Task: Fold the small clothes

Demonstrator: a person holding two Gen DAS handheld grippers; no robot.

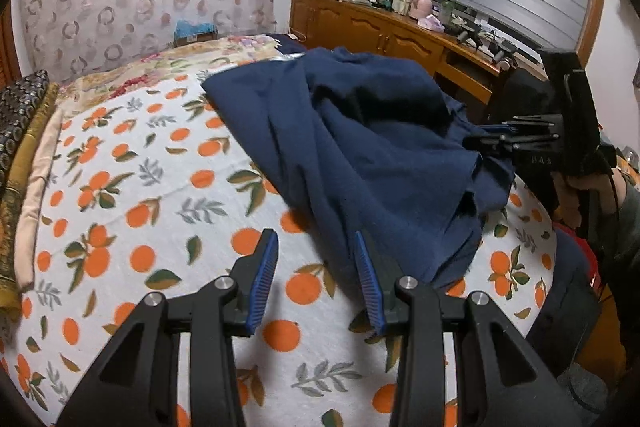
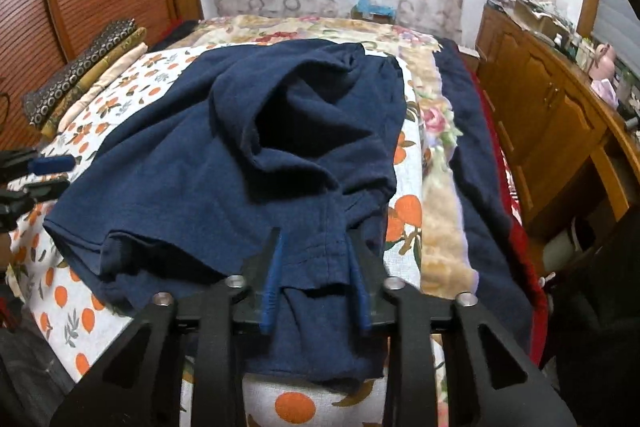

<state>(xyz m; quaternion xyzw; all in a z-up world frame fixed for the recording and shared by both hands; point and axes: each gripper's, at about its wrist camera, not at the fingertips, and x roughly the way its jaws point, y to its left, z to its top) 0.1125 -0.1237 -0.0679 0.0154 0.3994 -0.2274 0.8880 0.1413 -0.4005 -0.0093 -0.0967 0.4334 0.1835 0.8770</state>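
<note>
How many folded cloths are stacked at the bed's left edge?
3: the dark patterned cloth outermost, the olive cloth beside it, the peach cloth innermost. More may be hidden.

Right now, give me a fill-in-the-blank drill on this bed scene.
1. The garment being folded is navy ____.
2. The bedsheet is printed with ____ and leaves.
3. The right claw has fabric between its pads; the ____ claw holds nothing.
4. The cabinet beside the bed is made of ____.

Missing: blue; oranges; left; wood
</note>
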